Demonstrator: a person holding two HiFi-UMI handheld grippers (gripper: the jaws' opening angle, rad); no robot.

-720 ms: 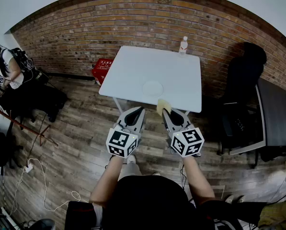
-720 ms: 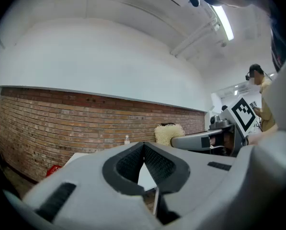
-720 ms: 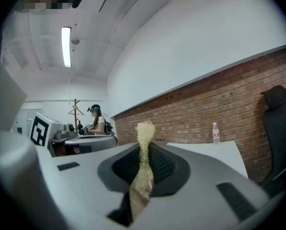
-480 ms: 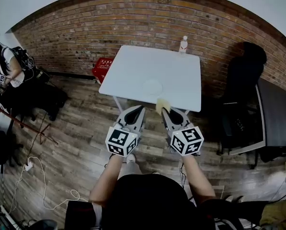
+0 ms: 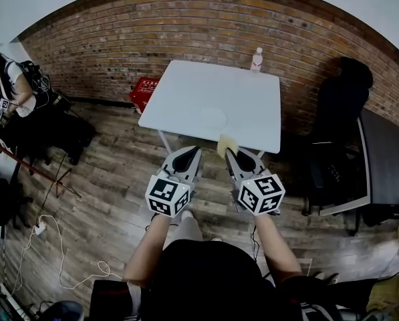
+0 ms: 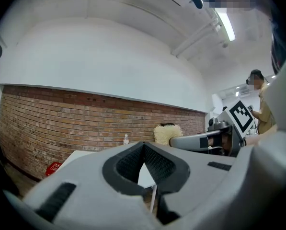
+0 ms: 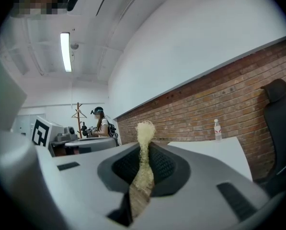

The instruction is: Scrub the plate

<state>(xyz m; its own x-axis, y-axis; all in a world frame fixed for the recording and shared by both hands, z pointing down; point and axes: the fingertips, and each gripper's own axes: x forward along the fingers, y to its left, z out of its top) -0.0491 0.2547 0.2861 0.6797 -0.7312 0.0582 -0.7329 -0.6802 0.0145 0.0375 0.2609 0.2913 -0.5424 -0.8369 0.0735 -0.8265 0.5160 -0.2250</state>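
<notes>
A white plate (image 5: 211, 118) lies on the white table (image 5: 186, 92), near its front edge. My right gripper (image 5: 229, 153) is shut on a yellow scrub sponge (image 5: 225, 144), which sticks up between its pads (image 7: 143, 143) just off the table's front edge. My left gripper (image 5: 198, 150) hovers beside it, in front of the table, shut with nothing between its pads (image 6: 143, 150). Both grippers are short of the plate and above the floor. From the left gripper view the sponge (image 6: 166, 133) and the right gripper's body show at the right.
A clear water bottle (image 5: 256, 61) stands at the table's far edge by the brick wall. A red basket (image 5: 143, 93) sits on the floor left of the table. A black chair (image 5: 339, 126) and a dark desk (image 5: 386, 159) stand at the right. A person (image 5: 9, 89) stands far left.
Both grippers have drifted slightly toward the table, and the view has shifted a little. The grips are unchanged.
</notes>
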